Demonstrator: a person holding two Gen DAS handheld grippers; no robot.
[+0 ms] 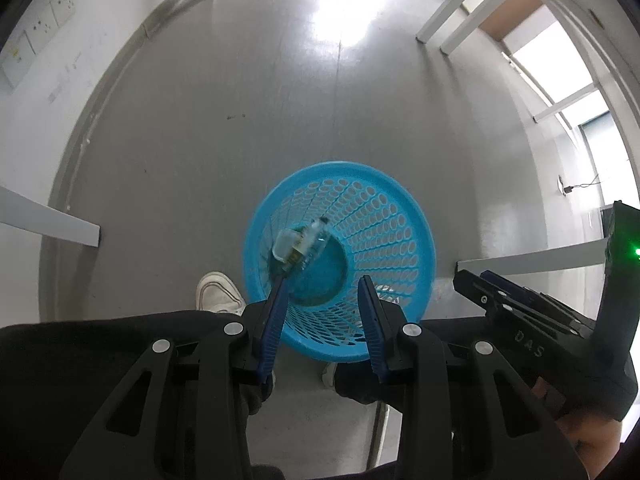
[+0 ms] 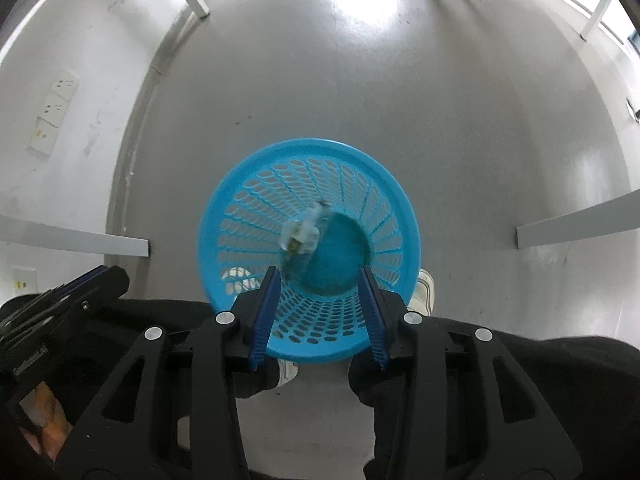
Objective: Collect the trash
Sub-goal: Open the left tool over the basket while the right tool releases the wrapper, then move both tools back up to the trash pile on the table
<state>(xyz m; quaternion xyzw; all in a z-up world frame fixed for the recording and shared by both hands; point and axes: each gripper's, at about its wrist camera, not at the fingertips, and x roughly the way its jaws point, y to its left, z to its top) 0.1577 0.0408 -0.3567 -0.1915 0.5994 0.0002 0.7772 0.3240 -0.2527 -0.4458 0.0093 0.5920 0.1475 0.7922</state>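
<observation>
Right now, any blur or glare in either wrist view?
Left wrist: the bottle inside the blue basket is motion-smeared; floor glare blows out at the top. Right wrist: same bottle is blurred too, with glare near the top; fisheye bends the walls in both.

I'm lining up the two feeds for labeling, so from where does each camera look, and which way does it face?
Left wrist: sits behind the open left gripper, facing down at the blue basket on the floor; black trousers, a white shoe and the right gripper show.
Right wrist: sits behind the open right gripper, facing down likewise; trousers, shoes and the left gripper show.
Shared: the basket and the blurred clear bottle over its opening.
</observation>
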